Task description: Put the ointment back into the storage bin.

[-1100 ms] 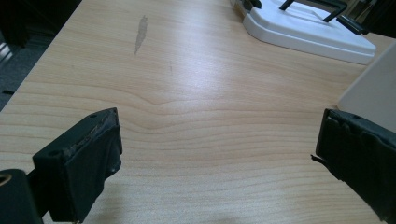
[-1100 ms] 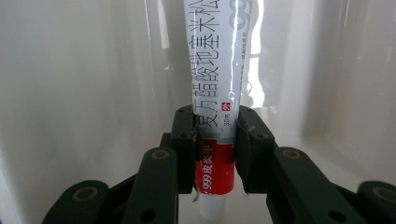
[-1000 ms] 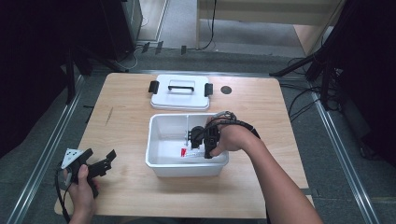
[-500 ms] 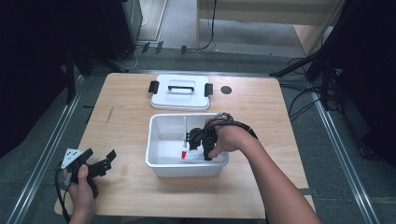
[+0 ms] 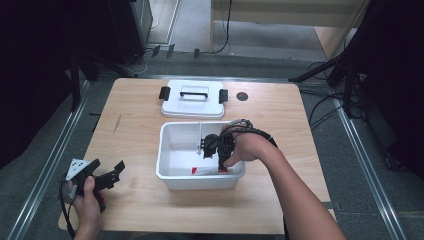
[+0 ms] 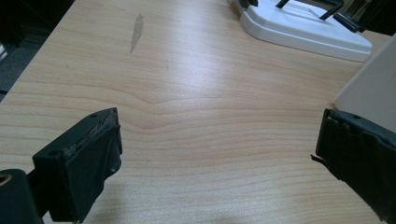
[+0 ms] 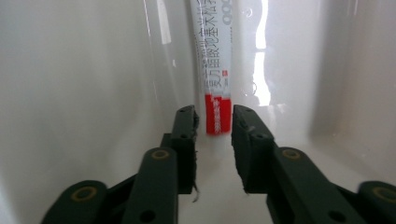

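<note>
A white tube [image 7: 215, 70] with printed text and a red end lies on the floor of the white bin [image 5: 165, 150], along its near wall [image 5: 210, 171]. My right gripper [image 7: 214, 122] reaches down into the bin [image 5: 222, 161]. Its jaws have just been closing and stand narrow on either side of the tube's red end, pressing on it. My left gripper [image 5: 106, 166] rests low over the table's near left corner. It is open, with bare wood between its jaws [image 6: 217, 144].
The bin's white lid [image 5: 192, 102] with black handle and clips lies flat behind the bin, also seen in the left gripper view [image 6: 303, 32]. The bin's outer wall [image 6: 373, 88] is close to the left gripper's right jaw. A small dark round spot [image 5: 242, 96] marks the tabletop.
The right hand has shifted slightly inside the bin toward its near wall, over the tube. The left hand has not moved.
</note>
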`<state>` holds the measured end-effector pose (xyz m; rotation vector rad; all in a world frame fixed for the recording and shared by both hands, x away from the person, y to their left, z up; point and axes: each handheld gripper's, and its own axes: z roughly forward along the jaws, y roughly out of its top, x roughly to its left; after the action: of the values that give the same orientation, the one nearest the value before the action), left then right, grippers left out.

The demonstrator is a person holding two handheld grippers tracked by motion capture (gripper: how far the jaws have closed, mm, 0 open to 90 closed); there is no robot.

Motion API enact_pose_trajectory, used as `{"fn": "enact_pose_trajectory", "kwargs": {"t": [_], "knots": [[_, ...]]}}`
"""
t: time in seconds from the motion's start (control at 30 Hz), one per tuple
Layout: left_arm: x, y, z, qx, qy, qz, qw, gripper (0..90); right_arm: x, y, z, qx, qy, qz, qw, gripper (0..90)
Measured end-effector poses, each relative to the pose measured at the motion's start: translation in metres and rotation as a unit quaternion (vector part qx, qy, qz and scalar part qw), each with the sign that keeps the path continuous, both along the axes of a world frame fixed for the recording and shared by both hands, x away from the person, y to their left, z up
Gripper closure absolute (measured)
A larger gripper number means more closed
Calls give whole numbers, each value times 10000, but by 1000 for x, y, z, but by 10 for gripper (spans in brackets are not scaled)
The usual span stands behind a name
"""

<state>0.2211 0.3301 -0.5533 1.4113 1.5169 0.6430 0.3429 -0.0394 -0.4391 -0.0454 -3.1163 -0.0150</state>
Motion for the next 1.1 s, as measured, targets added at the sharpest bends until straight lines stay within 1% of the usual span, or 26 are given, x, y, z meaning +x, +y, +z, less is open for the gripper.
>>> {"fn": "enact_pose_trajectory", "kwargs": {"t": [0.07, 0.17, 0.27, 0.33, 0.37, 0.4, 0.43, 0.53, 0.57, 0.7, 0.83, 0.87, 0.93, 1.0, 1.1], "knots": [[0, 0, 0, 5, 1, 10, 10000, 8, 0, -2, 3, 33, -27, -30, 10000, 794], [0, -1, 0, 17, 0, 26, 10000, 8, -1, -6, 10, 164, -37, -76, 9998, 808], [0, -1, 0, 26, -8, 20, 10000, 9, -2, -10, 19, 316, -45, -119, 9994, 818], [0, -1, 0, 26, -21, 28, 10000, 8, -3, -13, 26, 403, -94, -138, 9990, 824], [0, -1, 0, 27, -21, 29, 10000, 8, -4, -15, 31, 449, -113, -196, 9987, 827], [0, -1, 0, 32, -19, 25, 10000, 9, -3, -16, 34, 509, -110, -173, 9985, 827], [0, -1, 0, 24, -19, 30, 10000, 8, -4, -18, 38, 537, -114, -235, 9982, 826], [0, -1, 0, 21, -17, 28, 10000, 8, -5, -24, 48, 710, -104, -212, 9972, 813], [0, -1, 0, 19, -19, 27, 10000, 8, -6, -26, 51, 735, -93, -248, 9969, 810], [0, -1, 0, 21, -18, 24, 10000, 8, -6, -34, 59, 883, -124, -290, 9956, 802], [0, -1, 0, 30, -14, 24, 10000, 9, -8, -44, 65, 920, -131, -384, 9949, 796], [0, -1, 0, 33, -15, 21, 10000, 8, -7, -47, 66, 968, -141, -367, 9945, 794], [0, -1, 0, 39, -18, 19, 10000, 9, -8, -52, 69, 968, -159, -440, 9942, 790], [0, -1, 0, 42, -17, 17, 10000, 9, -8, -59, 71, 1022, -166, -423, 9937, 789], [0, -1, 0, 50, -13, 22, 10000, 9, -10, -66, 76, 1064, -184, -523, 9928, 787]]}}
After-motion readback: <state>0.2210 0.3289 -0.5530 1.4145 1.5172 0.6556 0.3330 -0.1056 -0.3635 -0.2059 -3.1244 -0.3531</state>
